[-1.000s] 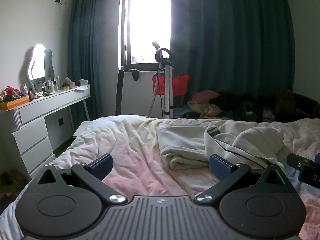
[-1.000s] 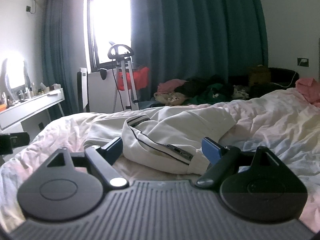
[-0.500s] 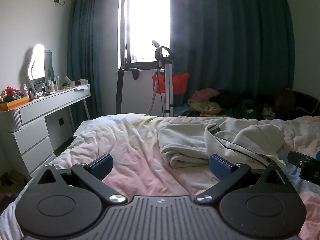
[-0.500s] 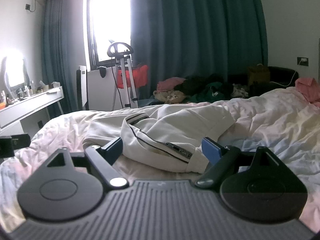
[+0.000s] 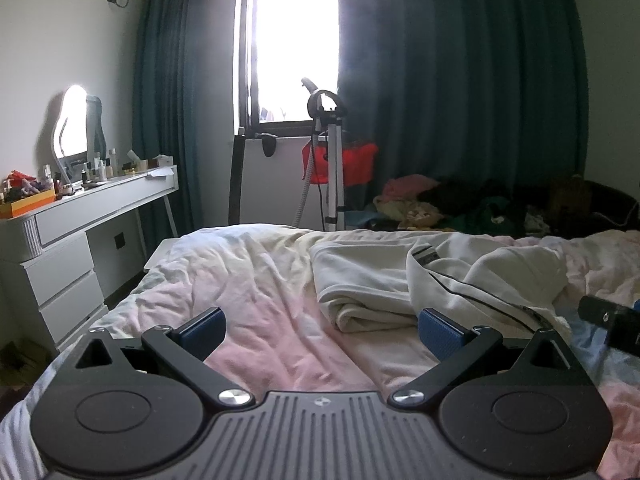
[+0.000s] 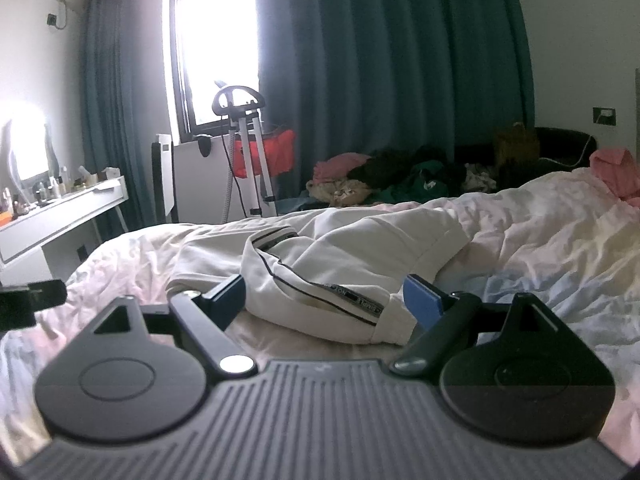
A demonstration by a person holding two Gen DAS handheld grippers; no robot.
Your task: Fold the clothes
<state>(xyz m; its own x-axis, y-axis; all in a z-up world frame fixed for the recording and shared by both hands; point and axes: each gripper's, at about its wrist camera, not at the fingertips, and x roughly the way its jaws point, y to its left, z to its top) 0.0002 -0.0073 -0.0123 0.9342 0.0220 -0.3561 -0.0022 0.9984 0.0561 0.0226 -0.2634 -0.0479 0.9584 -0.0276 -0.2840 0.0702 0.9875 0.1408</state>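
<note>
While both tools are being held low over the bed (image 5: 248, 280), the cream garment (image 6: 352, 256) is being seen lying bunched on the pink and pale-yellow quilt, ahead of the right gripper (image 6: 324, 300) and ahead and to the right of the left gripper (image 5: 320, 326). Both sets of blue-padded fingers are being kept spread wide, with nothing pinched between them. The garment's long axis is being presented crosswise to both tools, running roughly left to right, and its near hem is being framed just beyond the right gripper's fingertips, so that tool is judged the nearer. The cloth is being shown as soft, thick knit, rumpled and partly doubled over itself, with thin dark piping and a printed black band along one edge; a rolled, layered fold is being turned toward the left gripper. Whether this heap is being left half-folded or is being readied for spreading cannot be told. A pile of mixed clothes (image 6: 400, 180) is being left beyond the bed, under the dark teal curtain (image 5: 460, 100).
</note>
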